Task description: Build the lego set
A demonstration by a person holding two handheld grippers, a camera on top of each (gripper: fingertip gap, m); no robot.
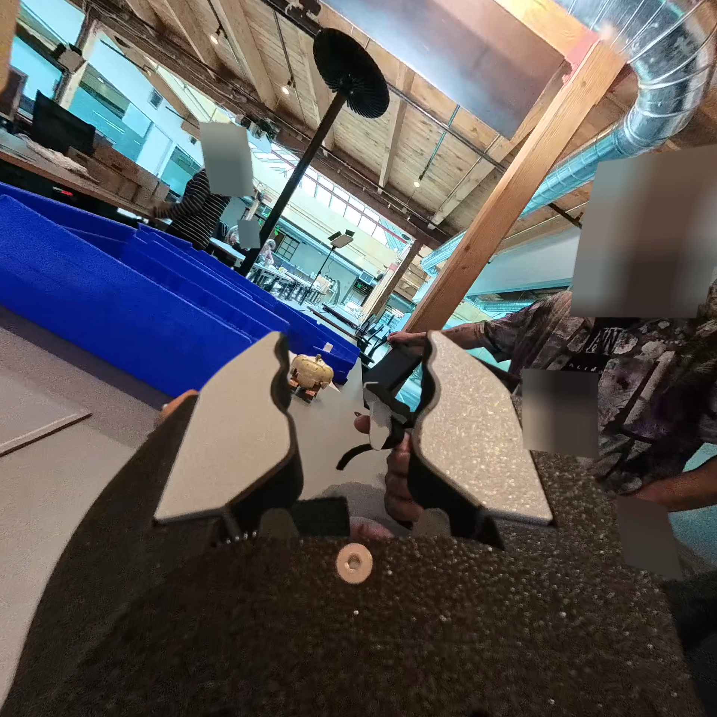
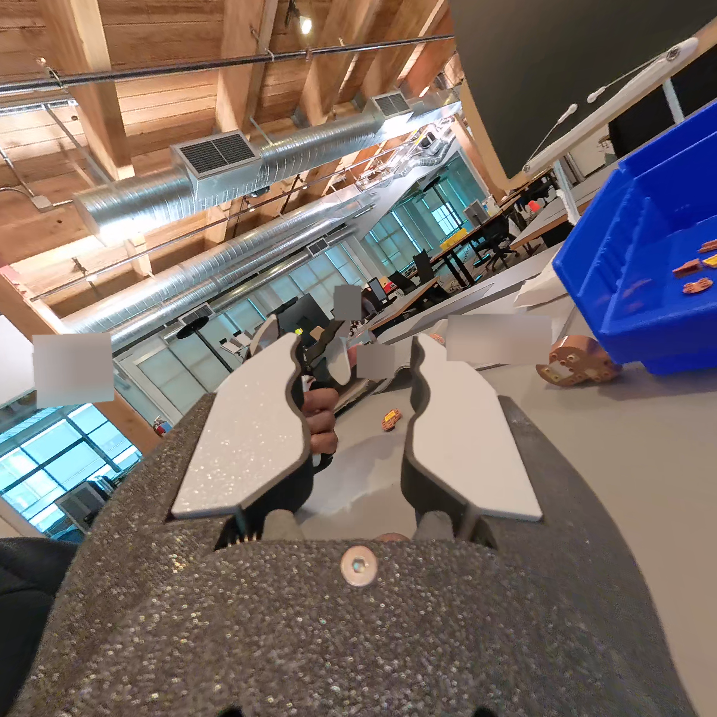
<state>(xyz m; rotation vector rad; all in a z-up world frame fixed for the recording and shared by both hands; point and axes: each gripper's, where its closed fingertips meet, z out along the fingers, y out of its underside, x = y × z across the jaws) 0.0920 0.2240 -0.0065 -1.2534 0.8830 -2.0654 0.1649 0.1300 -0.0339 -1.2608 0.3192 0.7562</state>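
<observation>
Fingers of the left gripper (image 1: 355, 341) stand spread, nothing between them but open air and grey surface (image 1: 70, 485). Fingers of the right gripper (image 2: 357, 341) are likewise spread and bare. Both tools are raised and tilted up, facing each other across the surface; each view catches the other gripper and the hand (image 2: 320, 419) around its handle.

Nearest thing to the left gripper: a cream, dome-shaped part on a brown base (image 1: 311, 373), standing on the surface just past the left fingertip at about 11 o'clock, not touched. Behind it, from 9 to 11 o'clock, a row of blue bins (image 1: 116, 279).

Nearest to the right gripper: a small orange-brown piece (image 2: 391, 419) lying on the surface between the fingers' line of sight, well short of contact. At 2 o'clock, a copper-coloured round part (image 2: 578, 361) lies on its side against the foot of a blue bin (image 2: 620, 271), which holds several small orange-brown pieces (image 2: 694, 277).

Progress: nothing is gripped by either tool; all parts seen lie on the surface or in the bin.

Hard to read: mosaic patches cover spots beyond the right fingertips. A brown edge (image 1: 182, 401) peeks from behind the left finger, mostly hidden. Interiors of the bins at left cannot be seen. A person in a patterned shirt (image 1: 582, 349) stands at 3 o'clock.
</observation>
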